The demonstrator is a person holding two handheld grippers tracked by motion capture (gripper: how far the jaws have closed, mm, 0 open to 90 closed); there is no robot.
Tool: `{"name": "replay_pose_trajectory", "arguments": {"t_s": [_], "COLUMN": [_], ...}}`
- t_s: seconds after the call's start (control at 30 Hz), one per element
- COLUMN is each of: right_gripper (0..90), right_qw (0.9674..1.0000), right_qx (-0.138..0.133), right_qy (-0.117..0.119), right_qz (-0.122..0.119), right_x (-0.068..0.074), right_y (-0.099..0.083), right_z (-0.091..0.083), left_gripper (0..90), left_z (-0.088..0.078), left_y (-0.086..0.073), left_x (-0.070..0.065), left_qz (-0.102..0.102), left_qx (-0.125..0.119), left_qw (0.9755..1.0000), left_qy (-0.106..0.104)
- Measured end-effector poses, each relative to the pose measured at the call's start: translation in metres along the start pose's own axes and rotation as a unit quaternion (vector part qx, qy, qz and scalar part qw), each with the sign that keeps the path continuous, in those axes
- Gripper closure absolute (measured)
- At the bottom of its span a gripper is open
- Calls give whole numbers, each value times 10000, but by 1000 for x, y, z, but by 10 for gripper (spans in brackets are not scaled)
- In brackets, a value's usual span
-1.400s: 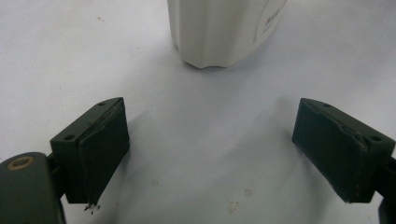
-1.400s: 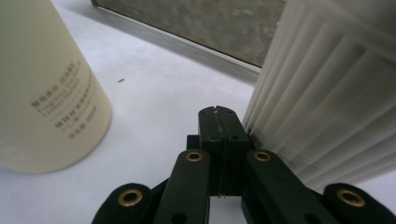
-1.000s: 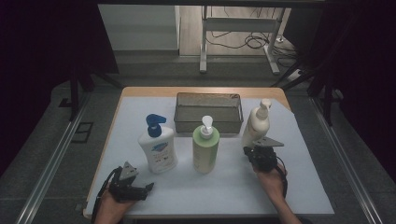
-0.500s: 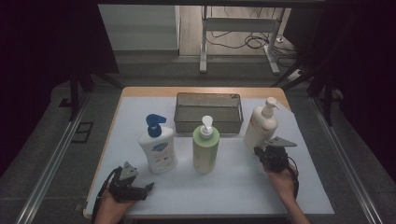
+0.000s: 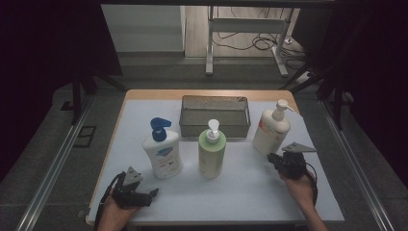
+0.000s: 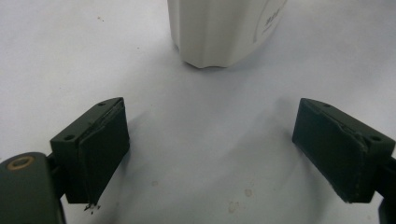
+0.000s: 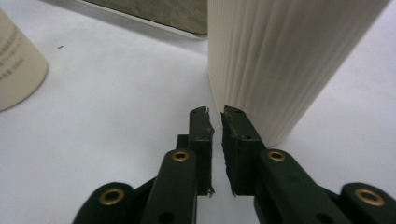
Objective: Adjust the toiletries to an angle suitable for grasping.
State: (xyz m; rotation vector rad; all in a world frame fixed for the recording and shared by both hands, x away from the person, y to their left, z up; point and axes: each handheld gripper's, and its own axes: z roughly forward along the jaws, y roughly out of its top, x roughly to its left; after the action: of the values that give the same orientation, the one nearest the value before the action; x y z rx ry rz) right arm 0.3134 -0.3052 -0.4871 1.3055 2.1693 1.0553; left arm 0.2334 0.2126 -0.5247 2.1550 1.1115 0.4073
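Three pump bottles stand in a row on the white table. From left to right they are a white one with a blue pump (image 5: 162, 154), a green one (image 5: 212, 153) and a cream one with an orange label (image 5: 271, 131). My left gripper (image 5: 151, 193) lies near the front left edge. It is open wide (image 6: 210, 112), and the white bottle's base (image 6: 219, 28) stands a little ahead of it. My right gripper (image 5: 273, 159) sits just in front of the cream bottle. Its jaws (image 7: 215, 114) have just been opening to a narrow gap. Nothing is between them, and the ribbed cream wall (image 7: 280, 60) stands right beside them.
A dark wire-mesh basket (image 5: 215, 97) stands behind the bottles at the table's middle back; its near edge (image 7: 154, 11) lies beyond the right gripper. The green bottle's side (image 7: 18, 70) shows far left in the right gripper view. Dark floor and rails flank the table.
My right hand and gripper have slid to the right in front of the cream bottle, which seems nudged slightly right. The left gripper has stayed put.
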Motion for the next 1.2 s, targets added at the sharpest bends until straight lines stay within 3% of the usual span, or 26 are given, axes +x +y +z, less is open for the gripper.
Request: {"name": "replay_pose_trajectory", "arguments": {"t_s": [0.23,0.7,1.2], "right_gripper": [668,505,364], "right_qw": [9998,9998,9997], "right_qx": [-99,-97,-159], "right_qy": [152,181,171], "right_qz": [-31,-25,31], "right_x": [-2,-15,-29], "right_y": [10,32,57], "right_z": [-22,-48,-55], "left_gripper": [107,107,107], "left_z": [0,0,0], "left_y": [0,0,0], "left_x": [0,0,0], "left_qz": [5,0,1], "left_qx": [5,6,8], "left_qw": [10000,10000,10000], "left_qy": [0,0,-2]}}
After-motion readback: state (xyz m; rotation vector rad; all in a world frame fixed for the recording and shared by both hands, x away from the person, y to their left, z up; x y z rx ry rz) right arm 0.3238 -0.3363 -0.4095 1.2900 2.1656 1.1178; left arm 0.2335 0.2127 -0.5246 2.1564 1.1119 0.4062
